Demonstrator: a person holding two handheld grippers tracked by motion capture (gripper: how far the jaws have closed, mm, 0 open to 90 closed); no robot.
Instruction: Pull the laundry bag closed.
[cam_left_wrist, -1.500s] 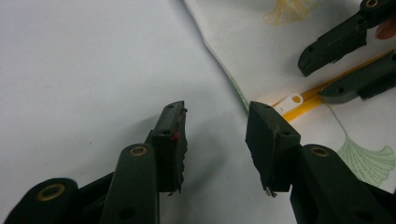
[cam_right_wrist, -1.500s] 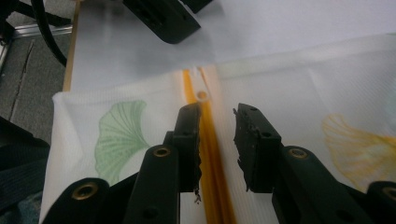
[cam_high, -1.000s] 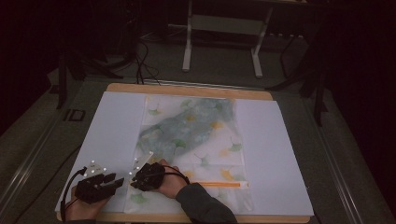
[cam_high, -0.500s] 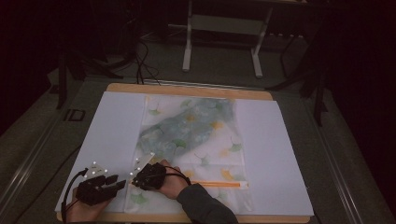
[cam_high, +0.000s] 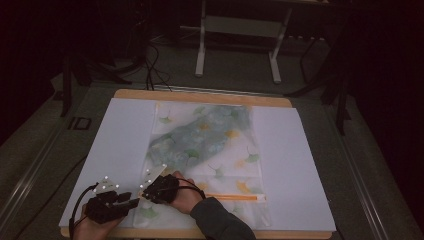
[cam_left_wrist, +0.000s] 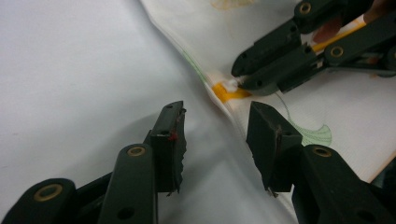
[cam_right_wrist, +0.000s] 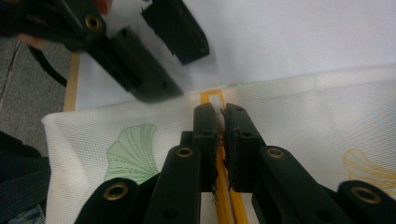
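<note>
A translucent zip bag (cam_high: 205, 145) printed with ginkgo leaves lies flat on the white sheet. Its orange zipper strip (cam_high: 235, 196) runs along the near edge. My right gripper (cam_high: 144, 191) is shut on the zipper's slider at the strip's left end (cam_right_wrist: 212, 98), with its jaws pressed together (cam_right_wrist: 219, 112). In the left gripper view the white slider (cam_left_wrist: 231, 85) is pinched at the right gripper's tips. My left gripper (cam_high: 133, 202) stands open just left of the bag's corner. Its jaws (cam_left_wrist: 217, 116) straddle the bag's raised edge without touching it.
The white sheet (cam_high: 120, 140) covers a wooden board (cam_high: 200, 95) whose front edge lies just below both hands. A cable (cam_high: 80, 205) trails off the left gripper. A metal stand (cam_high: 240, 30) and more cables sit on the dark floor behind the board.
</note>
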